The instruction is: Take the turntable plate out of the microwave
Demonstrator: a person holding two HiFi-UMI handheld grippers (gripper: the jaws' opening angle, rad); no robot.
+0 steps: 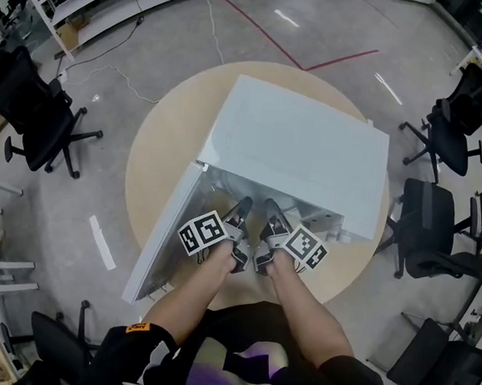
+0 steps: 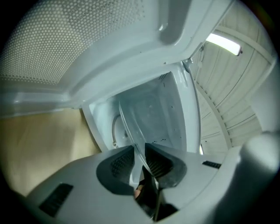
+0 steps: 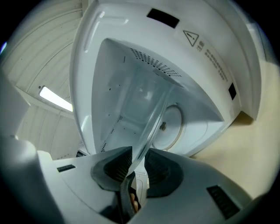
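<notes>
Turntable plate (image 3: 154, 117), clear glass, centre frame: is held just inside the open microwave (image 1: 304, 143), its near rim pinched by left tool (image 2: 139, 152) and right tool (image 3: 138, 154), jaws narrowly parted; is best kept level and drawn straight out together.

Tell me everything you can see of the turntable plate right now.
The turntable plate is a clear glass disc, seen nearly edge-on. It is inside the open microwave, its near edge tilted up off the white ring on the cavity floor. The left gripper and right gripper each have jaws closed on that near rim. Its far edge cannot be made out.
</notes>
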